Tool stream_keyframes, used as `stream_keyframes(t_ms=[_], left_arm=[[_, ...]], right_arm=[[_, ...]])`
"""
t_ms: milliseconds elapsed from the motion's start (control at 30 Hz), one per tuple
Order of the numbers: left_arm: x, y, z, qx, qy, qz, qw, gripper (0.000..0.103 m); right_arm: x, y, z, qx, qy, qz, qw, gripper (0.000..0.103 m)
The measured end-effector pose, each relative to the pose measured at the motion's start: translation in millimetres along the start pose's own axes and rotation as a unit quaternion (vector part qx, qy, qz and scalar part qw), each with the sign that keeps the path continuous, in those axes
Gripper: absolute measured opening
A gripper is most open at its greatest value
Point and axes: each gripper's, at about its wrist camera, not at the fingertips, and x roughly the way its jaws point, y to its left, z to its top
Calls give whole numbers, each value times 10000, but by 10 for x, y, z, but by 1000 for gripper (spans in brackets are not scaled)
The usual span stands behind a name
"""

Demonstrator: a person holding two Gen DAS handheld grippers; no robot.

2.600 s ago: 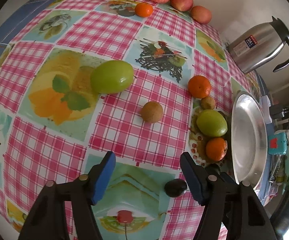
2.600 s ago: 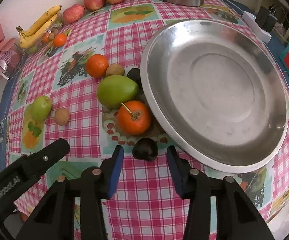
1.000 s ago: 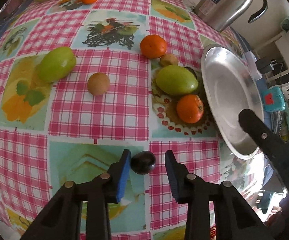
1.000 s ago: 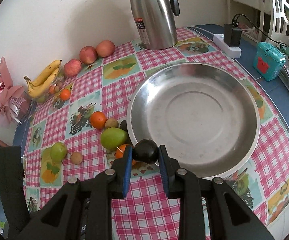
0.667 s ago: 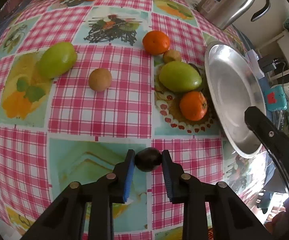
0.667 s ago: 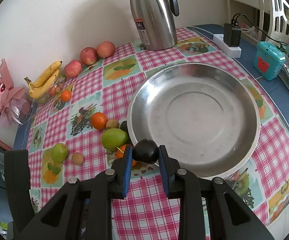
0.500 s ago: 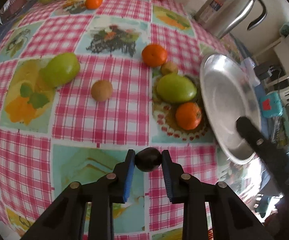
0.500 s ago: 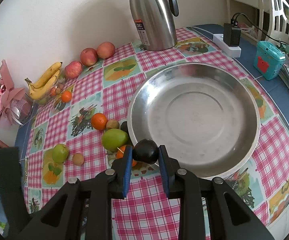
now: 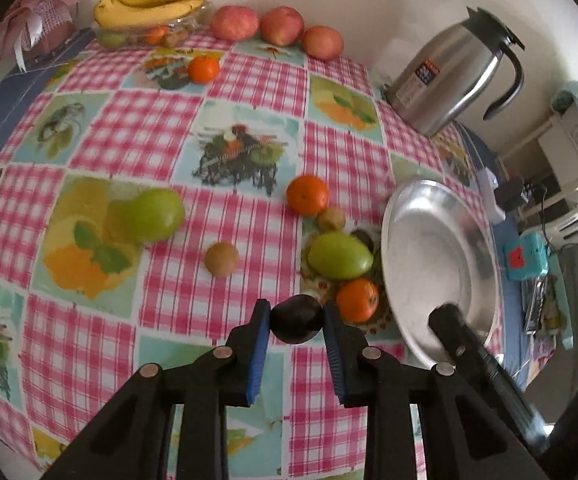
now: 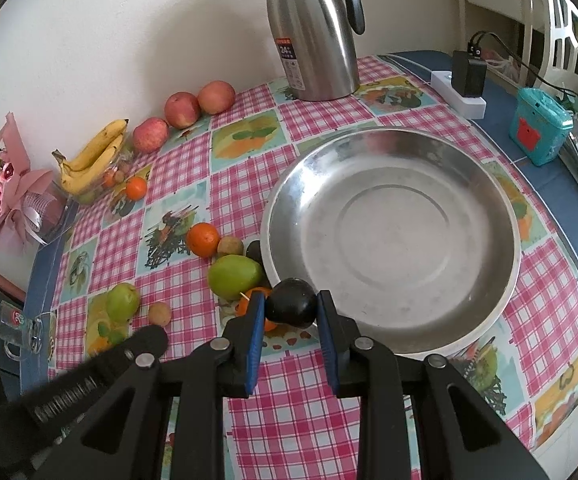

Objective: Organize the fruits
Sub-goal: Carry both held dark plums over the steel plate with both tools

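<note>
My left gripper [image 9: 296,325] is shut on a dark plum [image 9: 297,324] and holds it above the checked tablecloth. My right gripper [image 10: 291,309] is shut on another dark plum [image 10: 292,307], raised near the near-left rim of the steel plate [image 10: 489,216], which also shows in the left wrist view [image 9: 449,240]. Beside the plate lie a green mango [image 10: 235,275], an orange [image 10: 203,239], a small brown fruit [image 10: 230,246], a dark fruit [image 10: 254,250] and an orange [image 10: 249,300] partly hidden by my finger. Further left lie a second green mango [image 9: 153,215] and a brown fruit [image 9: 221,259].
A steel kettle [image 10: 313,28] stands at the back by the wall. Three apples [image 9: 281,28], bananas [image 9: 157,0] in a clear tray, a small orange [image 9: 203,69] and a pink bouquet [image 10: 9,192] line the back left. A power strip [image 10: 459,88] and a teal box [image 10: 539,132] sit right.
Both grippers closed on dark plums and lifted them off the table. Since half a second ago the left gripper rose and tilted up, showing the back wall; the right barely moved.
</note>
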Motion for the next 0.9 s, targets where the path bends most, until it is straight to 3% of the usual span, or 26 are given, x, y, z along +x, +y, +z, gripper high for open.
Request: stream_keyframes(t_ms=[467, 667, 900], left_arm=[[-209, -467, 586, 237, -481, -332, 9980, 29], [19, -723, 510, 574, -412, -483, 9963, 29], [298, -984, 365, 1053, -280, -622, 9921, 29]], right_arm=[[-64, -23, 457, 154, -194, -267, 9993, 27], [129, -447, 404, 617, 36, -653, 9960, 27], [106, -805, 408, 852, -98, -1234, 9886, 27]])
